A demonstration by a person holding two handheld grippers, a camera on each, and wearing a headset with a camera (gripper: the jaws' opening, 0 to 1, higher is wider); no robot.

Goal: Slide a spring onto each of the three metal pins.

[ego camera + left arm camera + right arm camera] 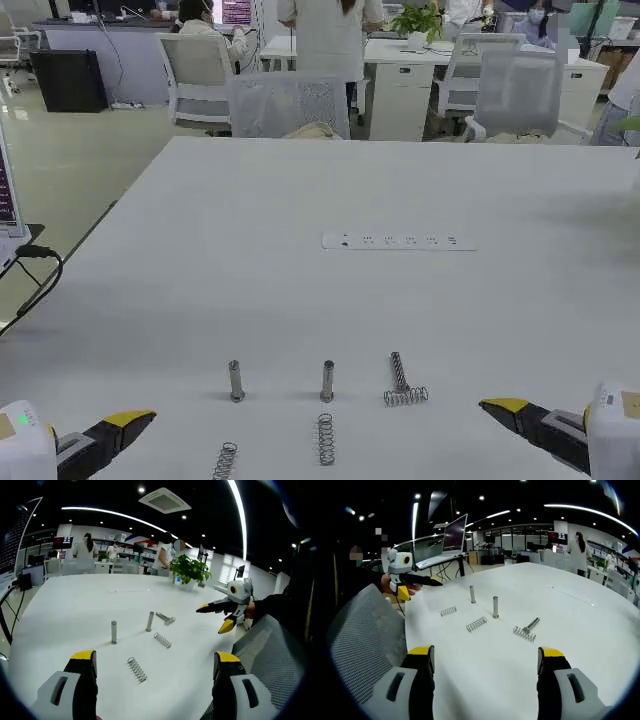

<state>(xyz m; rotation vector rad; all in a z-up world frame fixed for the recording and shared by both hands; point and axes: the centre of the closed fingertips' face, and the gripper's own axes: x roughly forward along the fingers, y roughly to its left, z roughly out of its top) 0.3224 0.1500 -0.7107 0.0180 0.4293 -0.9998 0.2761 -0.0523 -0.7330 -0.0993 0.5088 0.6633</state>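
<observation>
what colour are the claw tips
Yellow tips on black, clearest on the left claw in the left gripper view.

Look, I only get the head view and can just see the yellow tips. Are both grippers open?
Observer: Yes. In the left gripper view, the left gripper has its jaws wide apart with nothing between them.
Operator: And the other one?
Observer: The right gripper is open too, holding nothing.
Operator: Is the third pin standing up?
Observer: No. The right gripper view shows the third pin lying flat on the table, with a spring beside one end.
</observation>
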